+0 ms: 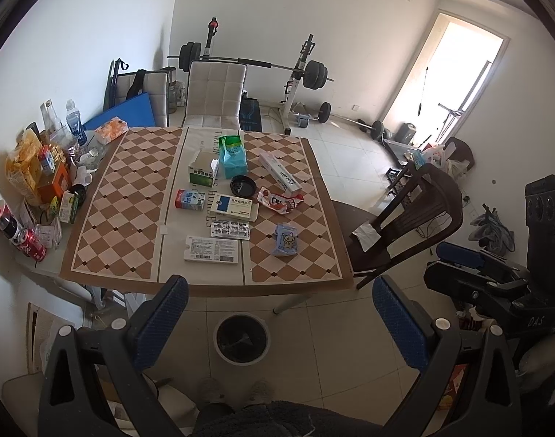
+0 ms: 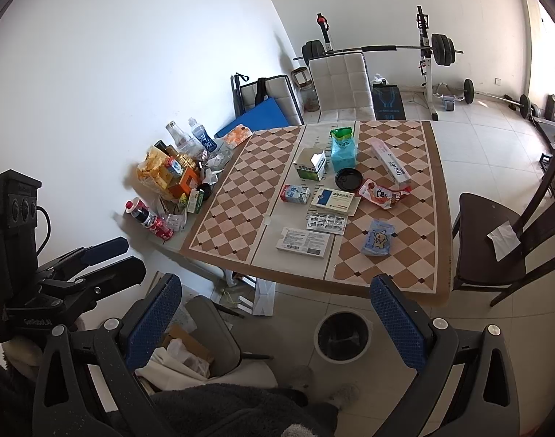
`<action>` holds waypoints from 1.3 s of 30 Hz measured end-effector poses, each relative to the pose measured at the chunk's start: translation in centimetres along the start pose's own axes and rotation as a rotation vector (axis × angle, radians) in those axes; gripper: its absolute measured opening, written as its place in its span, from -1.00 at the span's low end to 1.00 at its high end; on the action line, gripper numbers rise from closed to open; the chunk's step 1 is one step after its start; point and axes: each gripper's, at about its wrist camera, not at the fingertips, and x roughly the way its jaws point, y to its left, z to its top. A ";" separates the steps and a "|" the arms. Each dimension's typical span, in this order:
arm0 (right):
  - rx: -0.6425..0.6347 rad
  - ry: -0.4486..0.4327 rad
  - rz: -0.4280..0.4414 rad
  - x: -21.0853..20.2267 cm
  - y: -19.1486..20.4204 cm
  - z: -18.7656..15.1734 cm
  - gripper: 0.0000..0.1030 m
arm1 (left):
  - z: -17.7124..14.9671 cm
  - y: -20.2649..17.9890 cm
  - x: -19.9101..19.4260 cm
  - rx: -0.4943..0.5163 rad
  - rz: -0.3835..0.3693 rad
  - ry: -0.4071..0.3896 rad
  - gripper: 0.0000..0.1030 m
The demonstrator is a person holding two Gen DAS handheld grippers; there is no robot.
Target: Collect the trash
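Observation:
Trash lies on the checkered table (image 1: 106, 218) (image 2: 226, 218): a blue cartoon pouch (image 1: 285, 244) (image 2: 377, 242), a white flat box (image 1: 212, 255) (image 2: 303, 243), a blister pack (image 1: 230, 228) (image 2: 325, 223), a medicine box (image 1: 237, 207) (image 2: 334, 200), a red wrapper (image 1: 279, 201) (image 2: 383, 193), a milk carton (image 1: 189, 200) (image 2: 294, 194), a black lid (image 1: 243, 185) (image 2: 347, 178). A white bin (image 1: 241, 338) (image 2: 342, 335) stands on the floor before the table. My left gripper (image 1: 279, 324) and right gripper (image 2: 275, 322) are open and empty, held back above the floor.
Bottles, cans and snack packs (image 1: 33, 178) (image 2: 168, 178) crowd the table's left edge. A dark chair (image 1: 405, 218) (image 2: 503, 240) stands to the right and a white chair (image 1: 215, 94) behind. A weight bench (image 1: 295, 73) stands by the far wall.

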 end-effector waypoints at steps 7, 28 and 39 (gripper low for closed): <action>0.000 0.002 0.002 0.0 -0.1 0.1 1.00 | 0.0 -0.1 0.0 -0.002 0.002 0.000 1.00; 0.001 0.007 0.008 0.7 1.0 0.6 1.00 | 0.1 -0.2 -0.1 0.002 -0.006 0.002 1.00; 0.098 -0.005 -0.100 3.6 1.8 1.8 1.00 | 2.8 4.0 4.7 0.076 0.401 -0.036 1.00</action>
